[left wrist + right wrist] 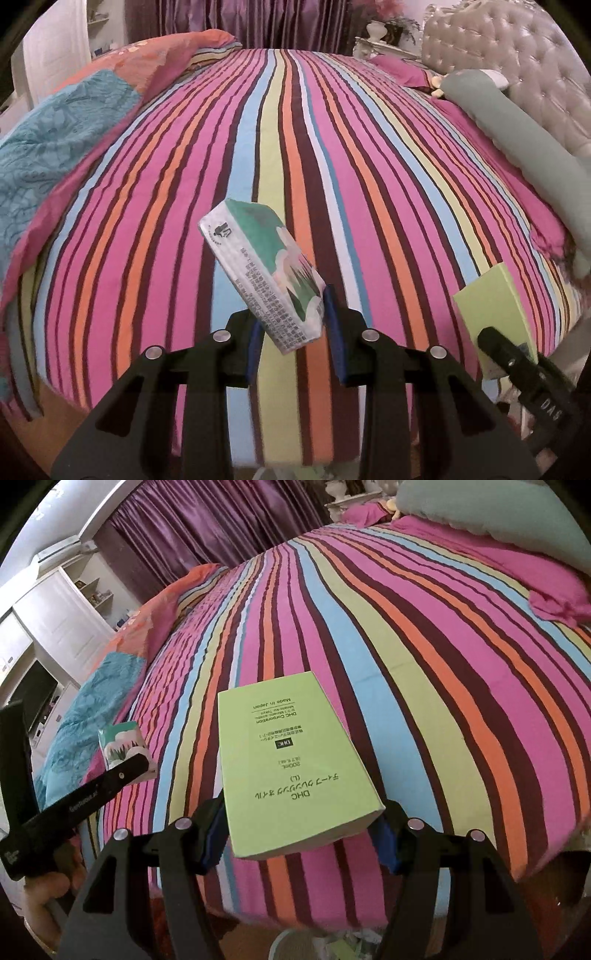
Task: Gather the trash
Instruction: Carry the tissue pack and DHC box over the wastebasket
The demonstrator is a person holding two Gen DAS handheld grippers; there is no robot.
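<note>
A: Gripping what, the left tongs (pixel 291 332)?

B: They were clamped on the near end of a green-and-white plastic tissue pack (pixel 264 273), which stuck out tilted above the striped bedspread (pixel 369 166).

A: And the right tongs (pixel 301 830)?

B: Clenched on the sides of a flat lime-green cardboard box (pixel 291 764) with upside-down DHC print, held over the bed's near edge. A teal quilt (pixel 48 147) lay at the left, a grey-green bolster (pixel 517 129) by the tufted headboard (pixel 517 55), and purple curtains (pixel 207 524) hung behind.
</note>
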